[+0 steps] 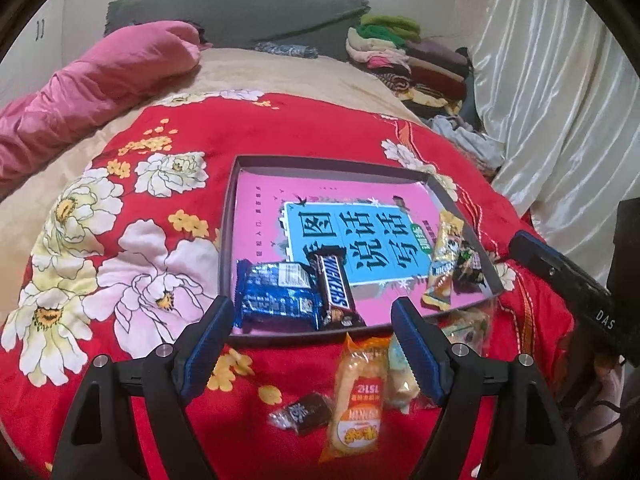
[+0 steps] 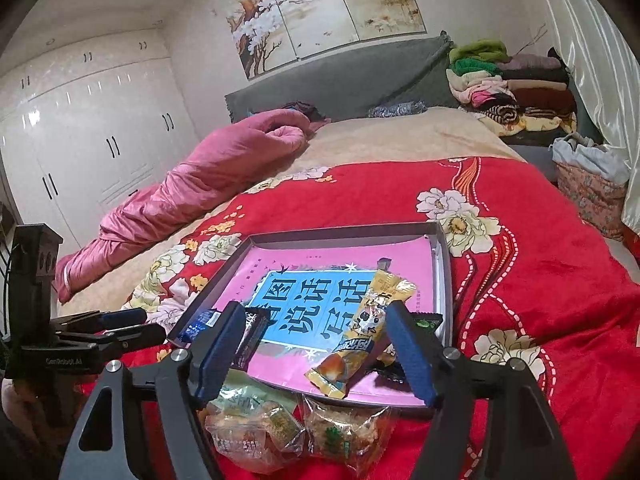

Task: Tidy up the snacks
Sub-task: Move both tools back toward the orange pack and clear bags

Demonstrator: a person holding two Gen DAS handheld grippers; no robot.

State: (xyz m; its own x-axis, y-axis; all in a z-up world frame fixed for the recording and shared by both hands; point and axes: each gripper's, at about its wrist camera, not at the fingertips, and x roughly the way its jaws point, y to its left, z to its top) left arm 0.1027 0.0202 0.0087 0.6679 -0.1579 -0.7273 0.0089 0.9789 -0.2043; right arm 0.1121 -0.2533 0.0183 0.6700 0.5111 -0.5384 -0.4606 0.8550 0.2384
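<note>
Snacks sit in a shallow grey tray (image 1: 460, 204) lined with a pink-and-blue book on a red floral bedspread (image 1: 160, 208): a blue wafer pack (image 1: 276, 294), a brown Snickers bar (image 1: 335, 290), a yellow packet (image 2: 360, 340). Loose wrapped snacks (image 1: 356, 396) lie just outside the tray's near edge. Left tool (image 1: 312, 344) and right tool (image 2: 316, 352) both stand wide, gripping nothing.

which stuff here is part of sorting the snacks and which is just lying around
Job: box lid tray, Snickers bar, blue wafer pack, yellow snack stick, orange cracker pack, dark candy, clear snack bags.
Lying about: pink quilt, folded clothes.
</note>
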